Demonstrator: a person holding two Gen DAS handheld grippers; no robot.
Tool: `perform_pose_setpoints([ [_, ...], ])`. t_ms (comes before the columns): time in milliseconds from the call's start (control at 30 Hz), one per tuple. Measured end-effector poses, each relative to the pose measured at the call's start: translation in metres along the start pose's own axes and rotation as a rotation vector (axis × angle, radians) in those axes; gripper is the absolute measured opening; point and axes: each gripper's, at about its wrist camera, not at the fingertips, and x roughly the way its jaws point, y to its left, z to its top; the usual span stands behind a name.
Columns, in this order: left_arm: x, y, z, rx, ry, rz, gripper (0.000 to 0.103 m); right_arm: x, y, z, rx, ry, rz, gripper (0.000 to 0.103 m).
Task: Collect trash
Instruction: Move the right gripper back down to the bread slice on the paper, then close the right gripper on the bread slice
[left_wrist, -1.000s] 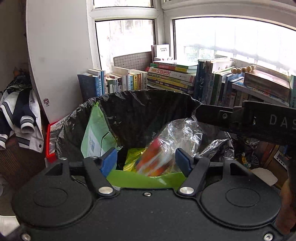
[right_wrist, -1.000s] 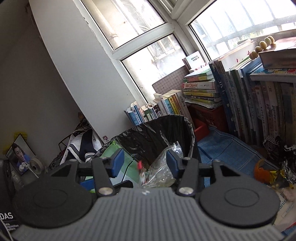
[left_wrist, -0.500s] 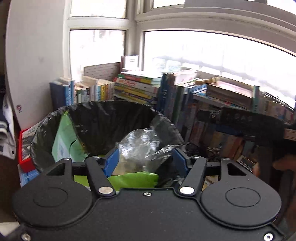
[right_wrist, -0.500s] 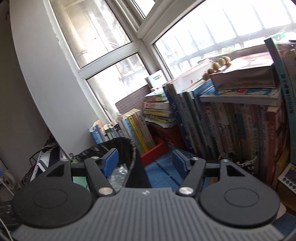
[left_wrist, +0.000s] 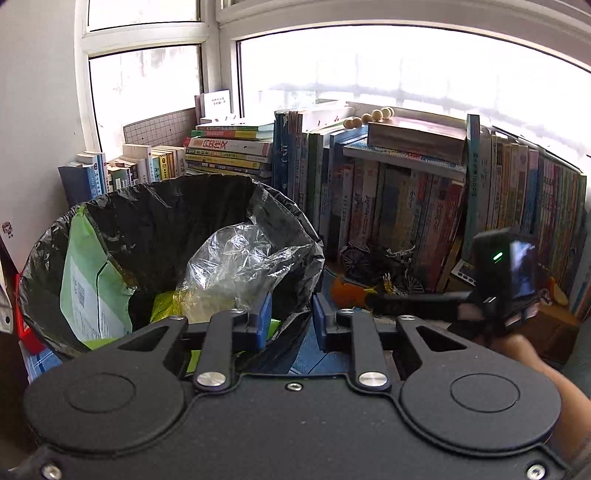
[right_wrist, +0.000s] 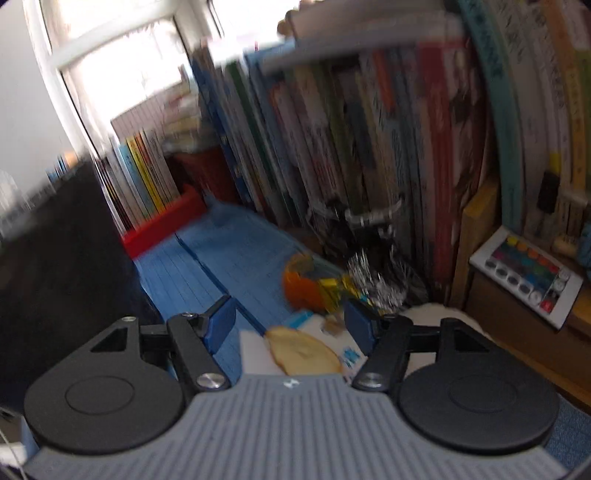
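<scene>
since a second ago your right gripper (right_wrist: 290, 325) has dropped toward the floor litter, wide open and empty; centre it over the orange wrapper (right_wrist: 303, 288) before closing, while the left gripper (left_wrist: 290, 317), just narrowed on the bin liner's rim (left_wrist: 295, 295), steadies the bin.

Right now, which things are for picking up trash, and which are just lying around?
For the job: bin, clear bag, orange wrapper, peel, right gripper.
Just lying about: books, toy bike, paint set.
</scene>
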Motion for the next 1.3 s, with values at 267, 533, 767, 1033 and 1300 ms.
perform_pose_setpoints([
  [267, 0.008, 0.003, 0.000, -0.026, 0.033, -0.023, 0.022, 0.040, 0.013, -0.031, -0.158, 0.075, -0.082, 0.077],
  [533, 0.009, 0.004, 0.001, -0.026, 0.038, -0.029, 0.022, 0.060, 0.026, -0.042, -0.303, 0.102, -0.090, 0.057],
  [767, 0.010, 0.004, 0.000, -0.023, 0.038, -0.033, 0.022, 0.048, 0.024, -0.038, -0.226, 0.036, -0.083, 0.010],
  [1033, 0.009, 0.005, 0.000, -0.034, 0.043, -0.035, 0.022, 0.039, 0.020, -0.032, -0.208, 0.036, -0.058, 0.011],
  [1300, 0.009, 0.005, 0.000, -0.033, 0.041, -0.034, 0.022, 0.053, 0.031, -0.041, -0.321, 0.089, -0.095, 0.071],
])
